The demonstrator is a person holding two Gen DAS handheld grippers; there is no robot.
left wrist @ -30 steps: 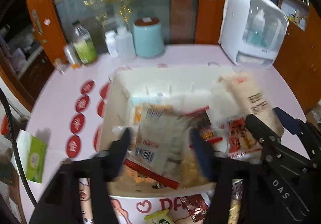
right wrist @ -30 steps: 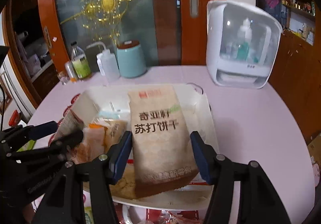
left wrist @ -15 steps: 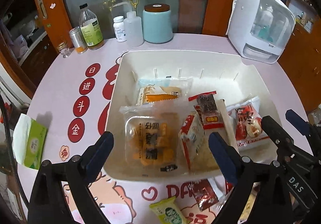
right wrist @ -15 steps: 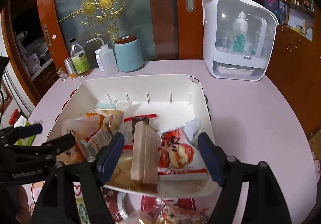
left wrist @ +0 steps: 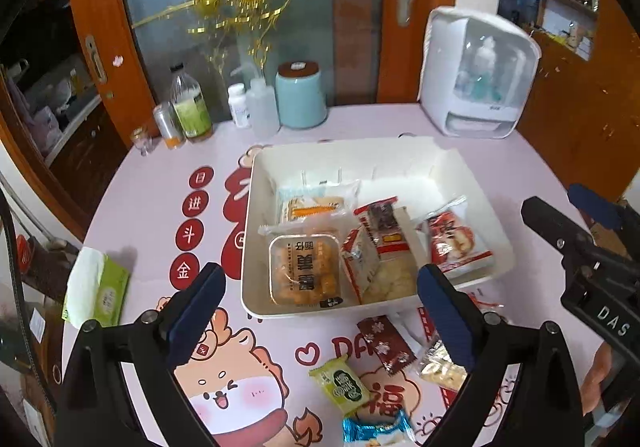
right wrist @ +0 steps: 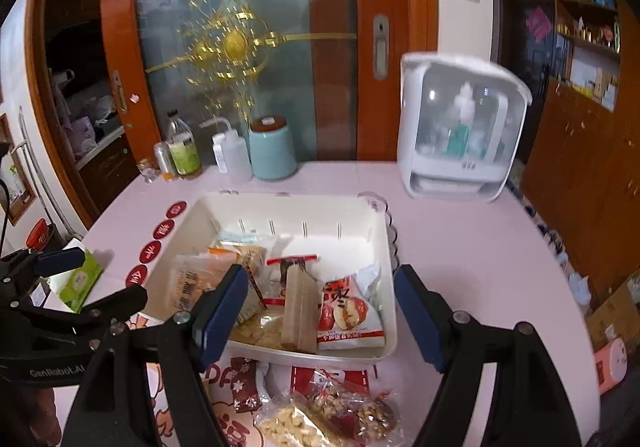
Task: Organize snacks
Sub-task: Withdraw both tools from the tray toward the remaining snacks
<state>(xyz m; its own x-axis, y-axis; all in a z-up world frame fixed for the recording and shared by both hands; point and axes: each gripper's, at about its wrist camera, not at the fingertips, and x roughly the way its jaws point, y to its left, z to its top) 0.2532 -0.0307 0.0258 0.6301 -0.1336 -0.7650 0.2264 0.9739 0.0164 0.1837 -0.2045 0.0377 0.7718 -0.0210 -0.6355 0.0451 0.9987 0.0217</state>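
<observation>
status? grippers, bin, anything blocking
Left gripper open, empty; right gripper open, empty. Bin holds several snack packs. Loose packs on the table before it. Nothing blocking.

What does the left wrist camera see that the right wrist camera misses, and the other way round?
Only the left view shows the green packet and blue packet on the table near the camera. Only the right view shows the pink object at the table's right edge. Both show the white bin of snacks, the red bag inside it, the dark red packet in front of it, the tissue pack, and both tools, left and right, open and empty.
</observation>
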